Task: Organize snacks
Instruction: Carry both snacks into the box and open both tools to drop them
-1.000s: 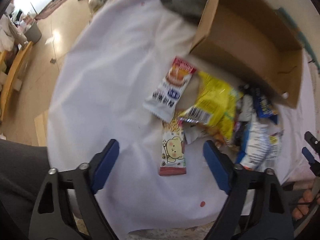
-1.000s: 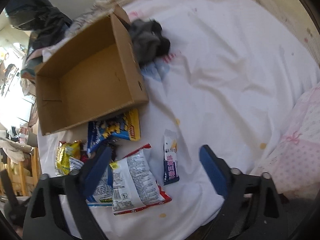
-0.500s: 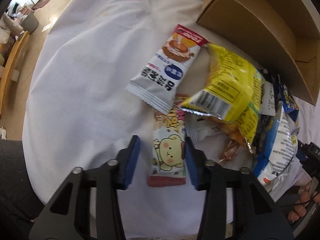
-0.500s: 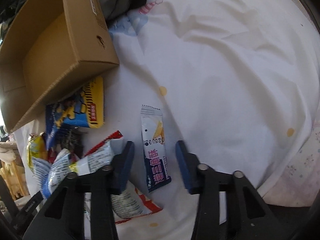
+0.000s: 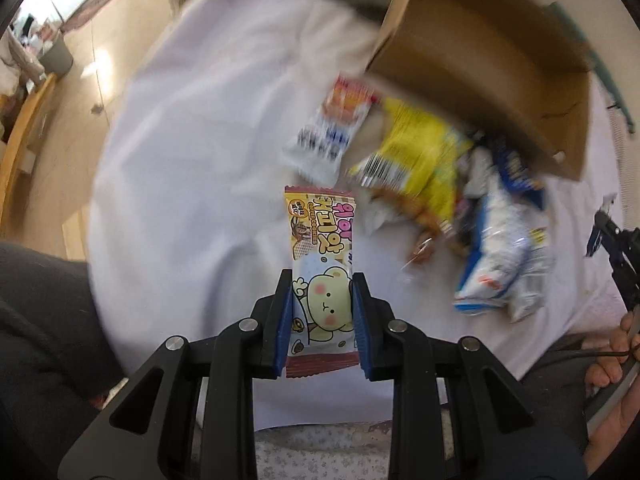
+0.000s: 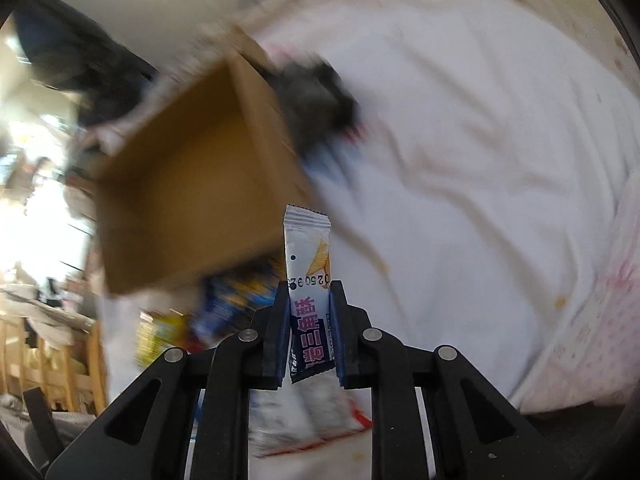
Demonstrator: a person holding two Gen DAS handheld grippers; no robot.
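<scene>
My left gripper is shut on a bear wafer packet, held above the white sheet. My right gripper is shut on a slim white and purple snack stick, lifted off the sheet. An open cardboard box stands at the back; it also shows in the right wrist view and looks empty. A pile of snack packets lies in front of it: a yellow bag, a white and red packet, a blue and white bag.
A grey cloth bundle lies beside the box on the white sheet. A pink patterned cover lies at the right. Wooden furniture and floor lie to the left. The person's hand is at the right edge.
Both grippers closed on their packets and lifted them off the sheet. Both views have pulled back from the pile and are motion blurred.
</scene>
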